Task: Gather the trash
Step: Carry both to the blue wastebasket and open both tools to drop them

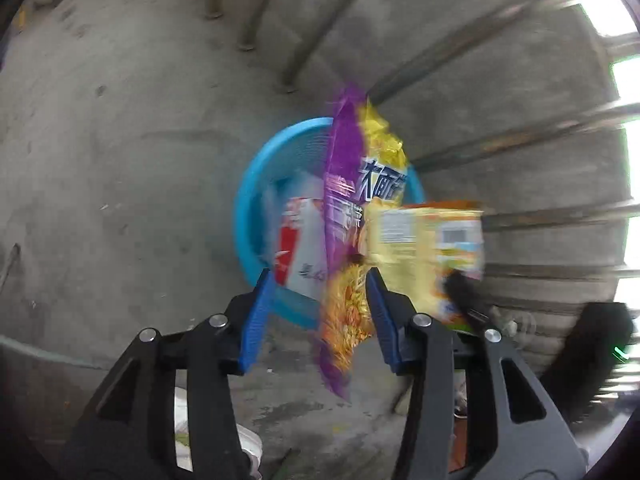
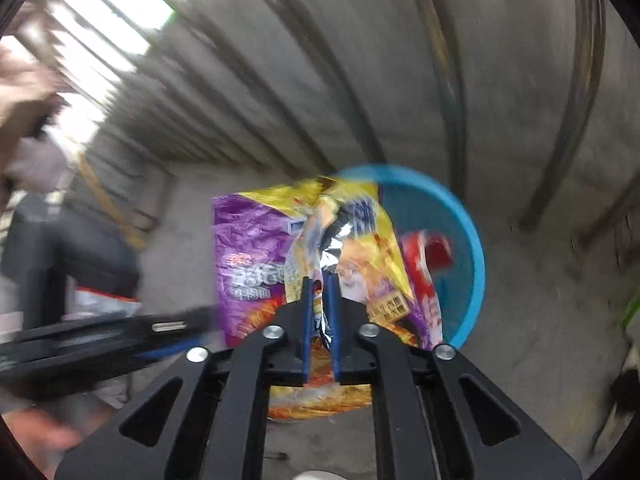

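My left gripper [image 1: 318, 274] stands open over the round blue basket [image 1: 248, 200]. A purple and yellow noodle wrapper [image 1: 344, 216] hangs edge-on between its blue pads, close to the right pad, and neither pad presses on it. Beside it, a yellow snack wrapper [image 1: 424, 240] is pinched by my right gripper [image 2: 318, 276], whose pads are shut on the yellow wrapper [image 2: 360, 248]. The purple wrapper [image 2: 248, 256] shows to the left there. A red and white wrapper [image 1: 296, 240] lies inside the basket [image 2: 476, 264]. Both views are blurred.
Grey concrete floor [image 1: 120, 140] surrounds the basket. Concrete steps [image 1: 540, 220] rise on the right and metal railing posts [image 1: 248, 20] stand behind. A person in dark trousers [image 2: 80, 248] stands to the left in the right wrist view.
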The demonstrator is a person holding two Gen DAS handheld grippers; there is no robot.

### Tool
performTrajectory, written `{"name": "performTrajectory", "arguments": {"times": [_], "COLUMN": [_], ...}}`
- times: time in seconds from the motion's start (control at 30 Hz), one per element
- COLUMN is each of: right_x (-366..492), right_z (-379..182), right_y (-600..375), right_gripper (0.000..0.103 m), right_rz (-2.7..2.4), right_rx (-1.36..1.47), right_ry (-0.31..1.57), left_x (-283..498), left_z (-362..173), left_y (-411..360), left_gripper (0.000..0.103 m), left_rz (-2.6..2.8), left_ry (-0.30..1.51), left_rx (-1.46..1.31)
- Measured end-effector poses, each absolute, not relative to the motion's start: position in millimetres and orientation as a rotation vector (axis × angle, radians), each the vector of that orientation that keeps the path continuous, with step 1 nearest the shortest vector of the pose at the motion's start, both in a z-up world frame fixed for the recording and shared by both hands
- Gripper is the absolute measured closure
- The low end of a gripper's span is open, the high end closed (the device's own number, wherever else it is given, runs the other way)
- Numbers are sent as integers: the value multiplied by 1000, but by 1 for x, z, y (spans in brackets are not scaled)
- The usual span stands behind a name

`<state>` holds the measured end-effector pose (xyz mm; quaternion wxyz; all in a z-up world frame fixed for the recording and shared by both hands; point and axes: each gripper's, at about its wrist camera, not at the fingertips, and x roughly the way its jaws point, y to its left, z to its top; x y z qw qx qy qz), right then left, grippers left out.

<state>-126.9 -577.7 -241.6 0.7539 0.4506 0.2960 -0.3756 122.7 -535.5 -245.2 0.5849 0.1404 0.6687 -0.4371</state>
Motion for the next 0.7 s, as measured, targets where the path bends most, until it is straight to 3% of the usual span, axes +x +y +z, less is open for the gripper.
{"name": "performTrajectory", "arguments": {"times": [0.07,0.17,0.27,0.53,0.7], "right_x": [-119,-123,-141,-128,-46], "right_z": [-276,-306,-300,-248,-283], "right_y": [-588,-591,-586,-575,-576], "right_gripper": [80,78,60,59,58], "right_rz": [-820,-877,-879,-818,-634], "right_rx": [1033,1070,1132,1002,884], "right_ry": [740,816,745,654,921], "left_x": [128,140,148,137,118], "left_z": [-243,-220,-186,-58,-4], "left_y": [-525,-509,-498,-415,-323], "left_gripper": [59,58,58,53,48], "left_rz": [-1001,-1020,-1028,-1150,-1142], "left_ry": [1565,1533,1438,1178,1011], "left_rx": [326,329,332,199,213]}}
